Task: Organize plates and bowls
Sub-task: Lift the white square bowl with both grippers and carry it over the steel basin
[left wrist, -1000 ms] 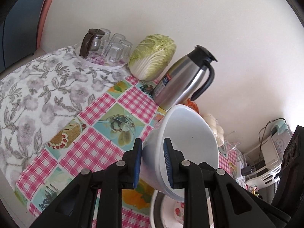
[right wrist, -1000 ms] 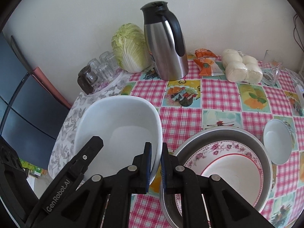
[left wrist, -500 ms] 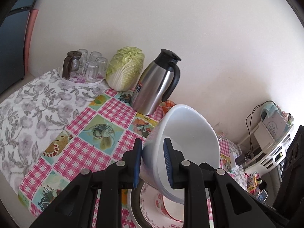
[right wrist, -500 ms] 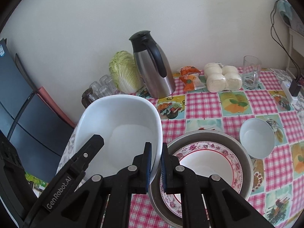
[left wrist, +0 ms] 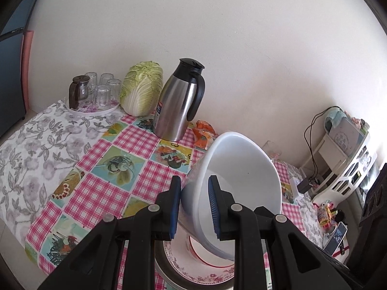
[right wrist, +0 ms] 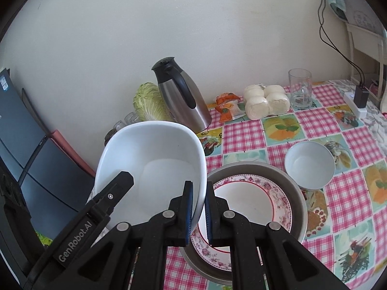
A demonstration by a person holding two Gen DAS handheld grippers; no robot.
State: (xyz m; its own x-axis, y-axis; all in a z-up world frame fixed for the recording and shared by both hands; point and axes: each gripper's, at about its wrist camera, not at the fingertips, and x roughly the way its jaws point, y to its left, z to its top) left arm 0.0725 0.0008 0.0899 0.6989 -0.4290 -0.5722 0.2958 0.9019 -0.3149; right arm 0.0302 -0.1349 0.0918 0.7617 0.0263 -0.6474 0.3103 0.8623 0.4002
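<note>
Left hand-held gripper (left wrist: pixel 194 203): its two blue pads were clamped on the near rim of the big white bowl (left wrist: pixel 238 178), one pad outside the wall and one inside.
Right hand-held gripper (right wrist: pixel 198 207): its pads were pressed together on the other side of the same bowl's rim, with the thin wall between them.
Big white bowl: it hung in the air, tipped, held by both hand-held grippers, just above the dishes below it.
Flowered plate (right wrist: pixel 278 205): it lay inside the metal pan (right wrist: pixel 298 200), right under and beside the held bowl.
Small white bowl (right wrist: pixel 309 164): it stood upright on the table (right wrist: pixel 350 193), just beside the metal pan, on the right in the right wrist view.
Metal jug (left wrist: pixel 177 104): it stood farther back near the wall, with a black lid and handle.
Cabbage (left wrist: pixel 142 88): it sat just beside the jug, against the wall.
Glasses on a tray (left wrist: pixel 101 90): they stood upside down in the far left corner.
Buns in a bag (right wrist: pixel 266 101): they lay near the wall, between an orange packet (right wrist: pixel 227 107) and a glass mug (right wrist: pixel 300 89).
Table: it had a pink checked cloth with food pictures on it.
</note>
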